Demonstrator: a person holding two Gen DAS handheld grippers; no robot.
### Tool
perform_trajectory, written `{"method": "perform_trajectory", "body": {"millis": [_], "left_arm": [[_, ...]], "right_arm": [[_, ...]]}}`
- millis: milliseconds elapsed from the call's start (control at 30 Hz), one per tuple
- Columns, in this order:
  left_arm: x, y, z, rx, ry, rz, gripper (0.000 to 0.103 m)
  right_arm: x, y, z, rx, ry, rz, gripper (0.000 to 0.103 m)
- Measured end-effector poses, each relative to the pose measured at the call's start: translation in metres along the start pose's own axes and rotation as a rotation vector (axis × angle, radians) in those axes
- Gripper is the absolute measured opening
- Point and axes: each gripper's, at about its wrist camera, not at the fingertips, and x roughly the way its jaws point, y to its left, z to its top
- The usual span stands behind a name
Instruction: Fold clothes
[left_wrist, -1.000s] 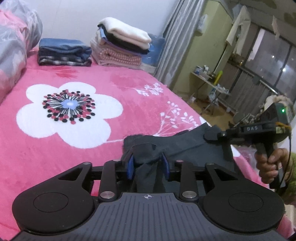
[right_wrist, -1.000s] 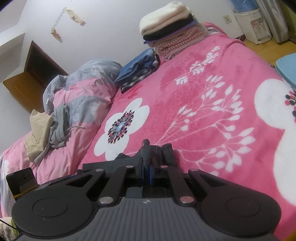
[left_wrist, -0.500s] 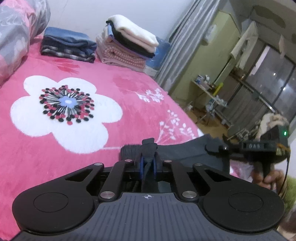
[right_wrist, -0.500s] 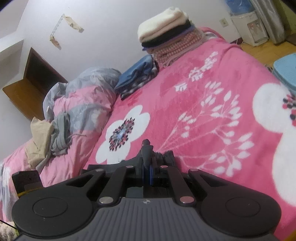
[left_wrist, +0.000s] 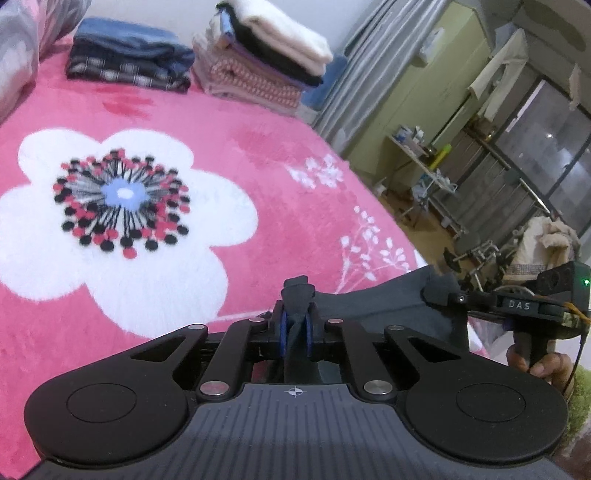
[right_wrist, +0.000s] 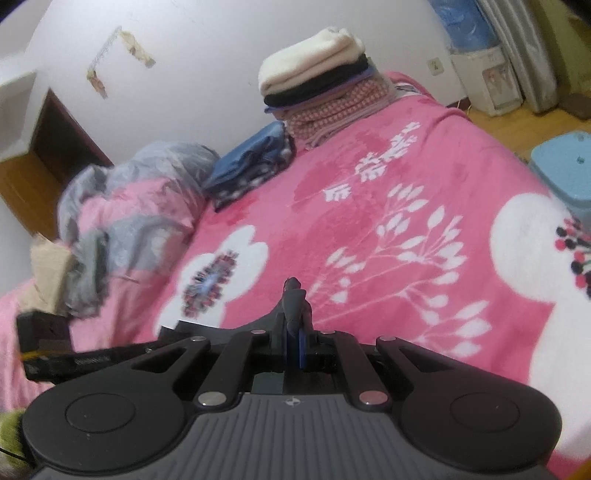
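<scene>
Item: dark grey, soft, limp cloth garment (left_wrist: 388, 301), stretched over plush pink flowered fleece blanket (left_wrist: 229, 122) (near edge). Left gripper (left_wrist: 295, 325), jaws just closed, pinches one bunched corner; right gripper (right_wrist: 293, 332) is clamped on the other.

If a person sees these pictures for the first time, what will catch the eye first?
The bright pink floral blanket fills both views, with its big white flower at the left. In front, both grippers, left and right, pinch a dark grey garment. Stacks of folded clothes sit at the far end.
</scene>
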Motion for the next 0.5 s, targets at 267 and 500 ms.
{"method": "perform_trajectory", "body": {"millis": [267,500], "left_arm": [[0.003,0.019,-0.003,-0.110,0.026,-0.030,0.011],[-0.001,0.025,-0.003,-0.189,0.023,0.019,0.043]], "right_arm": [[-0.051,-0.005,0.013,-0.003,-0.089,-0.138,0.024],[-0.037,0.057,-0.005,-0.227,0.062,-0.024,0.023]]}}
